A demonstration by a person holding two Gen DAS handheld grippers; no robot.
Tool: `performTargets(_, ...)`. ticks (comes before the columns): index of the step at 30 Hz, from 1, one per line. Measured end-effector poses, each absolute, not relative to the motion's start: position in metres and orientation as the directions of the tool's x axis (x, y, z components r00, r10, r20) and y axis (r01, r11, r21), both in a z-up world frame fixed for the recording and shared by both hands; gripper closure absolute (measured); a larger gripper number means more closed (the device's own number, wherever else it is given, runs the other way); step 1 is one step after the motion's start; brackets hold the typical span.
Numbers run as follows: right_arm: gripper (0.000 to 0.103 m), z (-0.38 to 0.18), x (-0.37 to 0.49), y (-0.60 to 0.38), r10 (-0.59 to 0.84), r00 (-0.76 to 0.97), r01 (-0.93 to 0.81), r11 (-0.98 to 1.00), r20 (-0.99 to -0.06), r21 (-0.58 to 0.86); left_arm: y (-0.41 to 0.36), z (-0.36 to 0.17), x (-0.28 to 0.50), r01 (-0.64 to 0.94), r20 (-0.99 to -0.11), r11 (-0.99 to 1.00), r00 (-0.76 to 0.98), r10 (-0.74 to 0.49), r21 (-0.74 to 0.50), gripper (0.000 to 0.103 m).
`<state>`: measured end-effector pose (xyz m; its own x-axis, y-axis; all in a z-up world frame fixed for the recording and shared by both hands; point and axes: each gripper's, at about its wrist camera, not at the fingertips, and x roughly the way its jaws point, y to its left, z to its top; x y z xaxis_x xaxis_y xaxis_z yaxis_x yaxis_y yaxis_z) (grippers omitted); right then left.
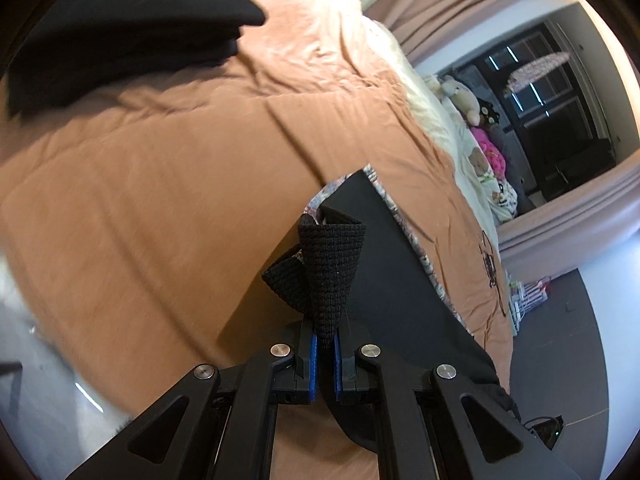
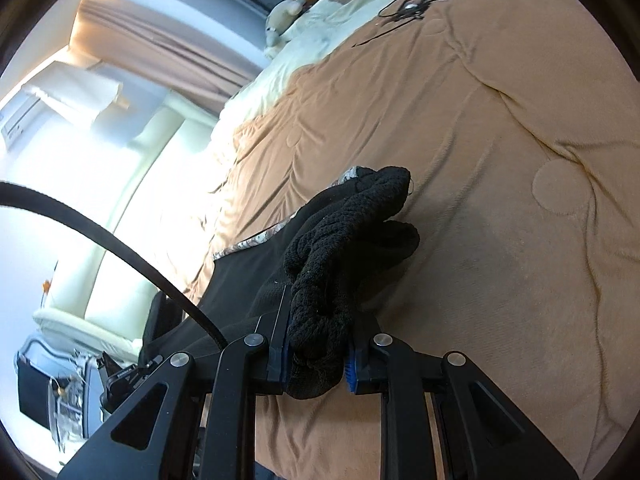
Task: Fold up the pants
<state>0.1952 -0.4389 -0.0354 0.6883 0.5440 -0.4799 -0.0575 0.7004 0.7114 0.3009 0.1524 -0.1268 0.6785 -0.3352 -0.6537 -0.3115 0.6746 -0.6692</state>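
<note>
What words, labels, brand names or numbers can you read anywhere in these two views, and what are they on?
No text can be read in either view.
Black pants: no label or tag showing.
Orange bedspread: plain, no lettering.
Cream blanket: bear pictures only; any writing is too small and blurred to read.

Black linkage arms, blue pads, silver pivots.
Each hand-held gripper, left (image 1: 325,354) and right (image 2: 316,364), has matte black cut-out arms, round silver pivot screws and blue ribbed finger pads (image 1: 314,356); a black cable (image 2: 120,246) crosses the right view.

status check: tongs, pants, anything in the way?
Left tongs shut on pants cuff. Right tongs shut on bunched knit edge. Pants draped over orange comforter. Folded black stack far off; black cord near pillows.
</note>
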Motion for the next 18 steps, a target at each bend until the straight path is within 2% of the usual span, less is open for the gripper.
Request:
performTargets(10,0.086,-0.039,0.2,-0.449,0.537,0.686,-0.062,0.716,-0.492,0.695,0.142,-0.133,0.263,-0.308,-0.645,0.657,0.675,-0.358,-0.688,0.097)
performTargets(12,0.086,-0.042,0.2,-0.446,0.518,0.683,-0.052,0.739,-0.516,0.672,0.139,-0.138,0.262,-0.293,-0.644,0.662,0.668,-0.374,-0.69,0.095)
performTargets(13,0.084,-0.043,0.201,-0.444,0.498,0.681,-0.043,0.76,-0.538,0.649,0.138,-0.143,0.263,-0.292,-0.651,0.666,0.654,-0.384,-0.686,0.089)
performTargets(14,0.078,-0.042,0.2,-0.44,0.474,0.679,-0.035,0.784,-0.56,0.62,0.138,-0.147,0.264,-0.295,-0.659,0.668,0.642,-0.392,-0.684,0.075)
performTargets(15,0.073,-0.042,0.199,-0.433,0.431,0.682,-0.023,0.821,-0.592,0.571,0.14,-0.155,0.264,-0.307,-0.67,0.666,0.629,-0.394,-0.68,0.067)
performTargets(16,0.059,-0.042,0.195,-0.427,0.388,0.687,-0.009,0.849,-0.614,0.528,0.142,-0.16,0.262,-0.314,-0.67,0.66,0.629,-0.394,-0.683,0.053)
performTargets(17,0.042,-0.043,0.192,-0.424,0.37,0.692,-0.002,0.86,-0.62,0.511,0.146,-0.164,0.261,-0.319,-0.665,0.65,0.634,-0.395,-0.69,0.047)
performTargets(18,0.033,-0.043,0.186,-0.422,0.36,0.701,0.001,0.863,-0.615,0.506,0.15,-0.169,0.257,-0.324,-0.659,0.64,0.641,-0.393,-0.697,0.046)
